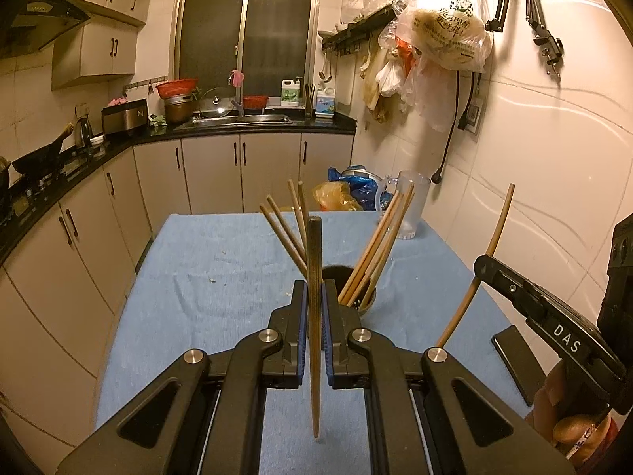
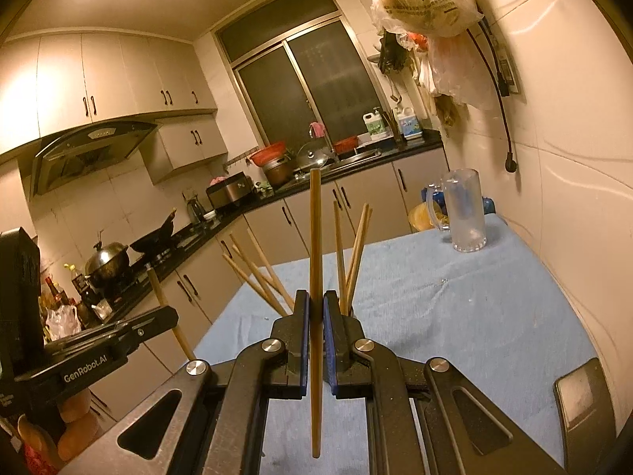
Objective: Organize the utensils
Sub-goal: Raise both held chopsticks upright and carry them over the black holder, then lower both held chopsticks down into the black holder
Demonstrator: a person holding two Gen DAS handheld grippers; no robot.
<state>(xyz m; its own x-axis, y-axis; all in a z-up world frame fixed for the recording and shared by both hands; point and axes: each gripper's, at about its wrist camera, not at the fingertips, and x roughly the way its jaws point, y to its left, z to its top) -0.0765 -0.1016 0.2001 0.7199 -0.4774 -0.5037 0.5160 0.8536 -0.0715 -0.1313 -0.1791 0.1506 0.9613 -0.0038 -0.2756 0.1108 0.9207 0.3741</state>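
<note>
My left gripper [image 1: 314,297] is shut on a dark wooden chopstick [image 1: 315,261] that stands nearly upright between the blue pads. Just behind it a dark round holder [image 1: 366,301] sits on the blue cloth, with several chopsticks [image 1: 379,237] fanning out of it. My right gripper [image 2: 315,308] is shut on a lighter chopstick [image 2: 315,237], also upright. In the left wrist view the right gripper [image 1: 484,267] shows at the right with its chopstick [image 1: 499,225]. In the right wrist view the left gripper [image 2: 166,314] shows at the left with its chopstick [image 2: 160,289]. The holder there is hidden behind the fingers.
The table has a blue cloth [image 1: 205,277] on it. A clear plastic mug [image 2: 465,209] stands at the far right corner by the tiled wall. A dark phone [image 1: 514,360] lies at the near right edge. Cabinets and the counter [image 1: 118,146] run along the left.
</note>
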